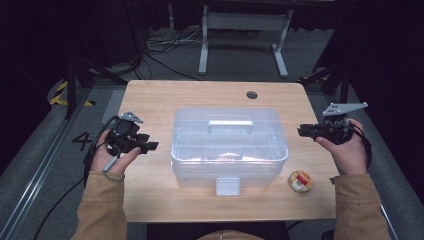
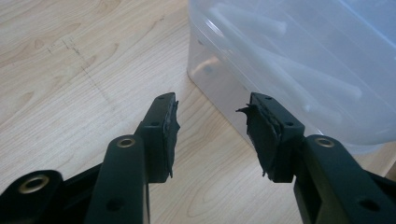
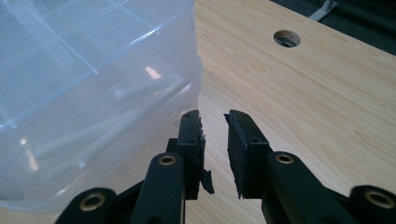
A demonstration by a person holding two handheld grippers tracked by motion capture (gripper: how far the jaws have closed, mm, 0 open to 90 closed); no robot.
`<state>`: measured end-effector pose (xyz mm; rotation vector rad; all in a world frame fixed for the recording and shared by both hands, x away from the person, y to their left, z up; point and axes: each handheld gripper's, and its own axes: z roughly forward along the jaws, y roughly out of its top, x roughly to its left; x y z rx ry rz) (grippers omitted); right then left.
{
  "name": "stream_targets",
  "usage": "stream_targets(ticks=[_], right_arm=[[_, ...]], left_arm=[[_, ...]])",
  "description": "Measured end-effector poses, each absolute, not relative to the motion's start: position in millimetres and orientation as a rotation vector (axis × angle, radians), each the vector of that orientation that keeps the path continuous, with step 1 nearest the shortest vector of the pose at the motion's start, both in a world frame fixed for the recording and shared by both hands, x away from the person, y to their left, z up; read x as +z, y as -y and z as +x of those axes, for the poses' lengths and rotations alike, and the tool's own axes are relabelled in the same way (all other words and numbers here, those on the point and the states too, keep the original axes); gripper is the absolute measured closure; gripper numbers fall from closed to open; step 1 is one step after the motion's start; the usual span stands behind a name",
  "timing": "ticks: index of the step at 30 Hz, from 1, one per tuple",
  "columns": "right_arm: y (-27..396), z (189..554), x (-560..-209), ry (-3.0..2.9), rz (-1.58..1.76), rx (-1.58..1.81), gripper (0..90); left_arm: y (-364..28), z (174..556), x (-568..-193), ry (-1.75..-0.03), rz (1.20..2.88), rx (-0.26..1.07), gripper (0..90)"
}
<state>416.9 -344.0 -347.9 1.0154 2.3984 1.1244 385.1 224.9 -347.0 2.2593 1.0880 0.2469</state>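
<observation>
A clear plastic storage box (image 1: 230, 145) with a lid, a top handle (image 1: 230, 123) and a front latch (image 1: 227, 186) stands in the middle of the wooden table (image 1: 150, 100). My left gripper (image 1: 151, 145) is held to the left of the box and points toward its side; in the left gripper view the gripper (image 2: 212, 119) is open, nothing lies between the jaws, and the box's corner (image 2: 280, 60) is just ahead. My right gripper (image 1: 302, 131) hovers at the box's right side. Its jaws stand a narrow gap apart with nothing between them (image 3: 214, 126), beside the box wall (image 3: 93, 93).
A small roll of tape (image 1: 300, 181) lies on the table near the front right of the box. A cable hole (image 1: 252, 94) sits at the table's far edge. Bare wood shows on both sides of the box. Frame legs and cables stand on the floor behind.
</observation>
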Motion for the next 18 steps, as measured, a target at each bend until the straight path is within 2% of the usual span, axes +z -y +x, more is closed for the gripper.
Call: stream_targets(ticks=[10,18], right_arm=[[354,414,-350,-2.408,1.063,1.135,73.7],[362,413,-355,-2.395,1.11,1.122,71.2]], left_arm=[[-226,386,-344,-1.113,2.235,0.212,52.4],[-221,388,-339,-1.066,2.233,0.227,52.3]])
